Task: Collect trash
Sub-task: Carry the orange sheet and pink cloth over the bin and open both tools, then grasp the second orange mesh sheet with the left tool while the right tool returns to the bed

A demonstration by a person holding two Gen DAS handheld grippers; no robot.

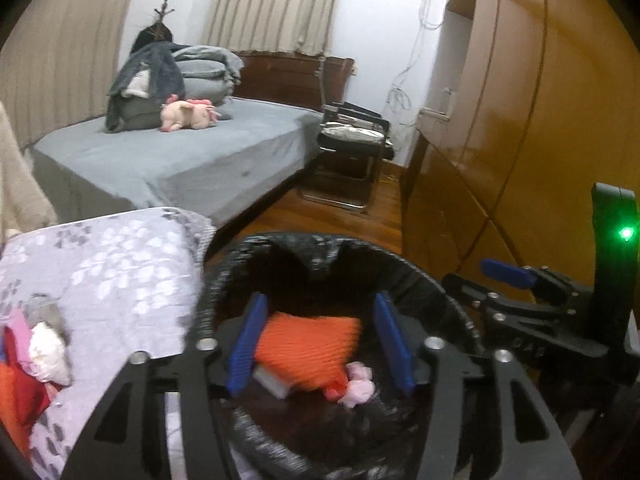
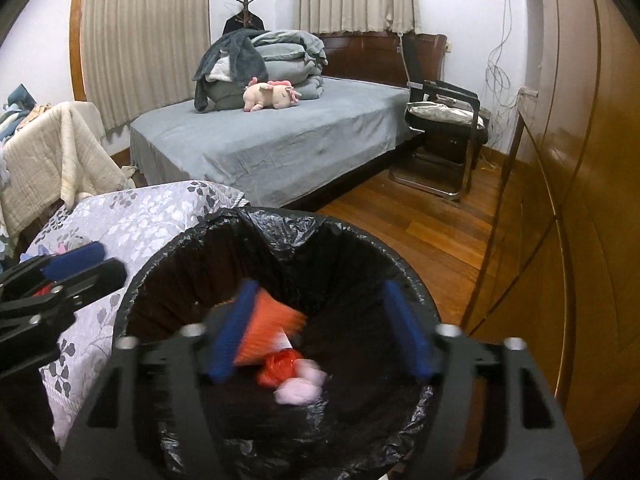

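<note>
A round trash bin (image 1: pixel 440 280) lined with a black bag stands right under both grippers. My left gripper (image 1: pixel 320 304) is open over its mouth. A blurred orange wrapper (image 1: pixel 308 344) lies between the spread pads, loose from the right one, with a white scrap and a pink crumpled tissue (image 1: pixel 358 390) beside it. My right gripper (image 2: pixel 320 288) is open over the same bin (image 2: pixel 168 248). The orange wrapper (image 2: pixel 268 328), a red-orange bag (image 2: pixel 280 368) and the pink tissue (image 2: pixel 300 388) lie below it, blurred. More crumpled red, pink and white pieces (image 1: pixel 44 356) lie on the floral cover.
A floral-covered surface (image 2: pixel 132 216) borders the bin on the left. Beyond it stands a grey bed (image 2: pixel 280 144) with folded bedding and a pink plush. A black chair (image 2: pixel 444 120) sits by the far wall. Brown wardrobe doors (image 2: pixel 580 200) run along the right, past the wooden floor (image 2: pixel 420 232).
</note>
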